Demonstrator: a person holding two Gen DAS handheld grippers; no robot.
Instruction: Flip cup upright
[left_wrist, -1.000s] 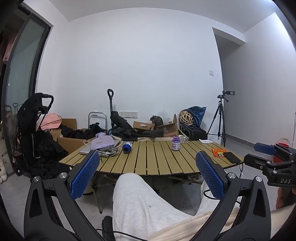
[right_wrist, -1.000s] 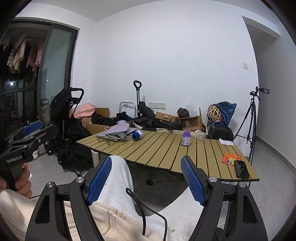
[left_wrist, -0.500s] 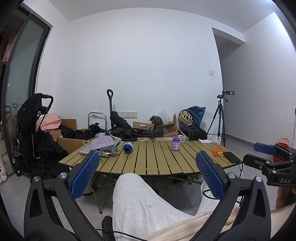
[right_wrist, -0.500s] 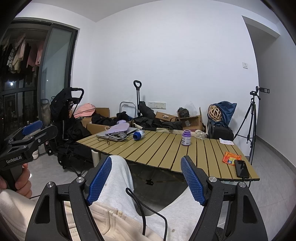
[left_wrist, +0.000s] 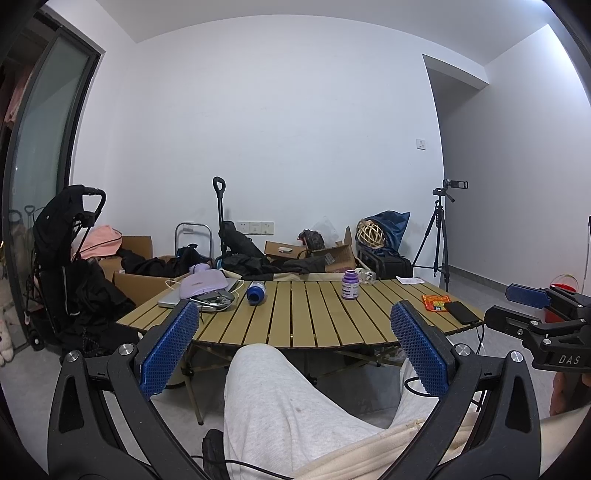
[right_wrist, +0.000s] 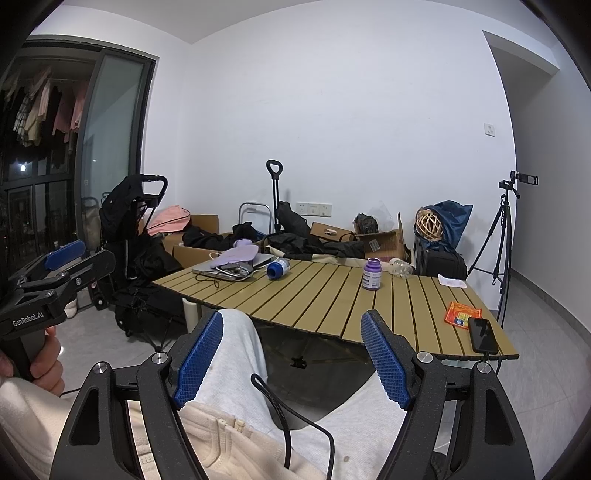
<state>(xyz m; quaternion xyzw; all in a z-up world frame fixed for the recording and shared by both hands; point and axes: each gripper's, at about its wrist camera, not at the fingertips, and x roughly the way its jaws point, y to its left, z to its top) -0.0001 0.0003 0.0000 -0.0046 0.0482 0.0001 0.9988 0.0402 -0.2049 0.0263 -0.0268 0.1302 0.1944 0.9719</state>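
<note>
While the person sits back from the slatted wooden surface (left_wrist: 317, 317), both tools hang over the lap: the left hand-held gripper (left_wrist: 295, 354) and the right hand-held gripper (right_wrist: 291, 360) are each spread wide with nothing between the blue pads. The cup (left_wrist: 256, 291), blue with a clear body, lies on its side in the middle left of the left view, near the surface's far edge. Just left of it sit a purple pouch (left_wrist: 204, 283) on a laptop (left_wrist: 173, 300) and tangled cables. To its right stands a purple bottle (left_wrist: 349, 284), upright and apart. An orange packet (right_wrist: 461, 313) and a black phone (right_wrist: 483, 336) lie at the right end. The grey-trousered knee (left_wrist: 266, 380) rises between the grippers and the surface.
</note>
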